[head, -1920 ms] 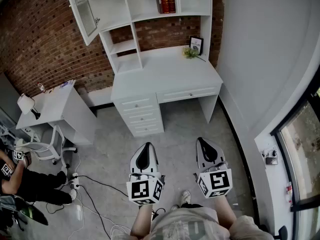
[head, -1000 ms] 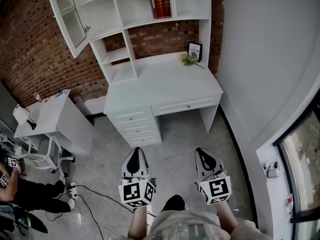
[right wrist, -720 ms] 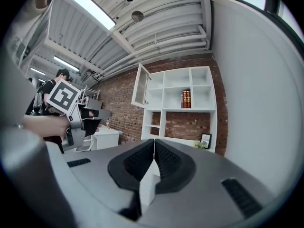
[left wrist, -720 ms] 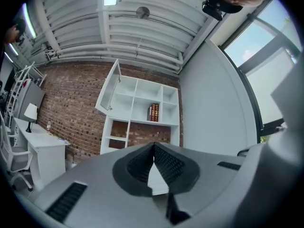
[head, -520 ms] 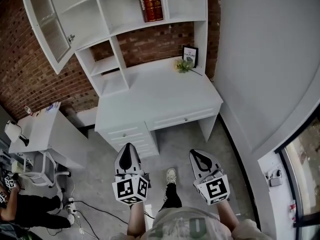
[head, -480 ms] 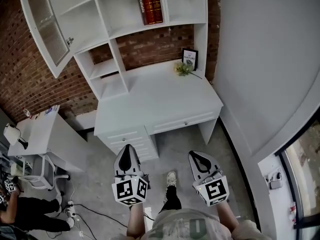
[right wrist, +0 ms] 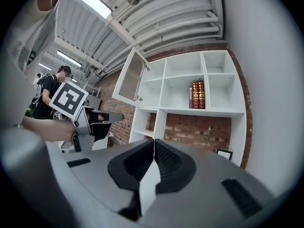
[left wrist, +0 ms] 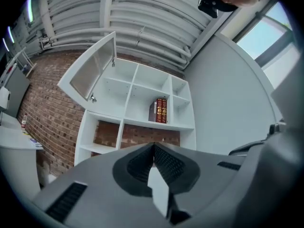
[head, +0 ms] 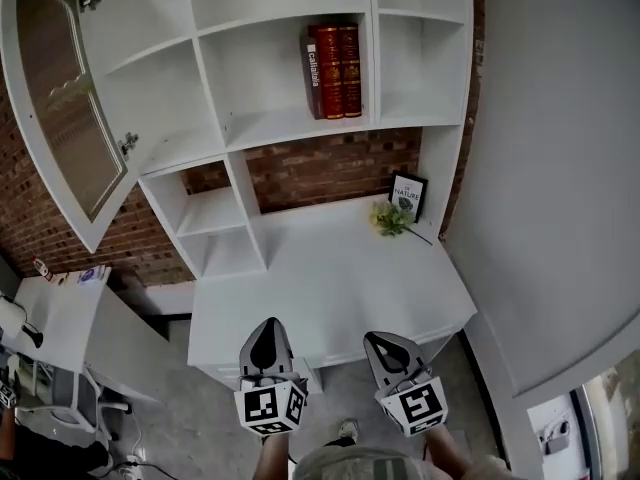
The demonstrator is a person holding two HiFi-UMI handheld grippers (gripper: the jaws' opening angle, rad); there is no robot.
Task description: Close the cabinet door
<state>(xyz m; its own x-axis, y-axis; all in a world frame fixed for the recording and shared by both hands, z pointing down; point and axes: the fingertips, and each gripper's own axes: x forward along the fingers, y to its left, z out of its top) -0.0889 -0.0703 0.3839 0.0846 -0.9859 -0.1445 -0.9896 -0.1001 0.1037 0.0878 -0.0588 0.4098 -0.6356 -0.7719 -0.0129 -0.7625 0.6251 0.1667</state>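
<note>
A white shelf unit stands on a white desk [head: 330,288] against a brick wall. Its glass-paned cabinet door [head: 62,118] hangs swung open at the upper left, a small knob [head: 128,145] on its free edge; the same door [left wrist: 92,66] [right wrist: 131,76] shows open in both gripper views. My left gripper [head: 266,341] and right gripper [head: 389,347] hover side by side over the desk's front edge, well below and right of the door. Both are shut with nothing between the jaws, pointing roughly level at the shelves.
Two red books [head: 333,70] stand on a middle shelf. A small framed sign [head: 407,195] and a plant sprig [head: 388,218] sit at the desk's back right. A smaller white table [head: 70,313] stands at the left. A grey wall [head: 560,168] runs along the right.
The whole view has closed in on the desk: the shelf unit and open door now loom larger and nearer. Both grippers travelled forward together, from over the floor to the desk's front edge.
</note>
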